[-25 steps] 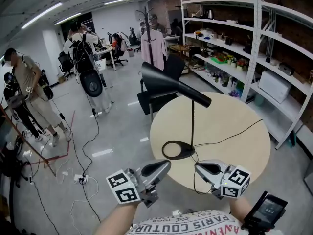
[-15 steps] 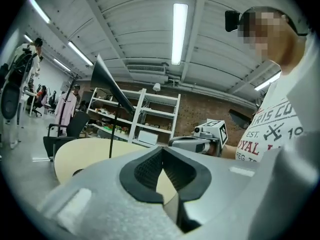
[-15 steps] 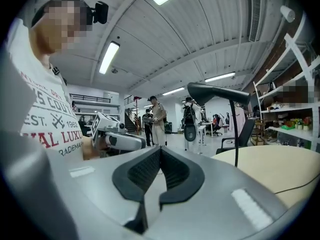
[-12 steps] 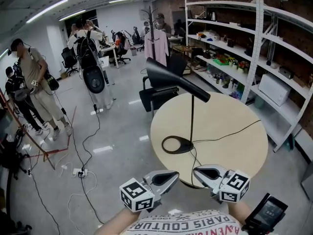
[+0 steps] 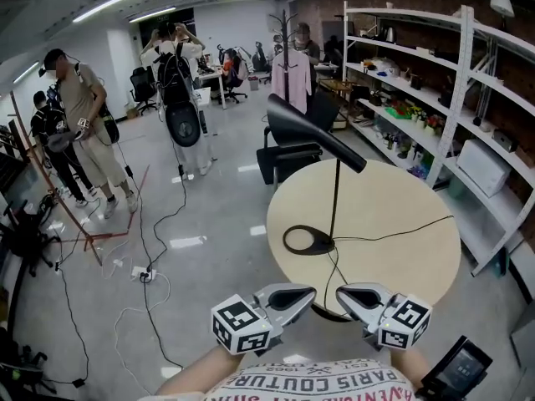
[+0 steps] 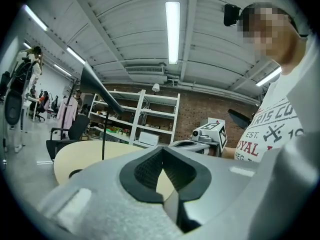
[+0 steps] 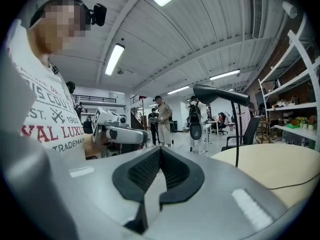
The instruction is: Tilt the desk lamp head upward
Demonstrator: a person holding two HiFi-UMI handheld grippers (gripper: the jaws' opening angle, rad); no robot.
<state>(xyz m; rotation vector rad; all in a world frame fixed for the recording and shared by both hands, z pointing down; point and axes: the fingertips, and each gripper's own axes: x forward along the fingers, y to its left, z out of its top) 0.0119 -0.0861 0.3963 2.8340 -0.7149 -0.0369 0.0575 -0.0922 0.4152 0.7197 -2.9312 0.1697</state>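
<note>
Matt black desk lamp (image 5: 311,132); smooth beige table (image 5: 397,245).

Holds left gripper (image 5: 306,294) and right gripper (image 5: 341,294) low before the chest, side by side, tips angled toward each other, near but apart. Shows both pairs of jaws pressed together, empty. Raises 2 bare forearms (image 5: 194,376) from below.
</note>
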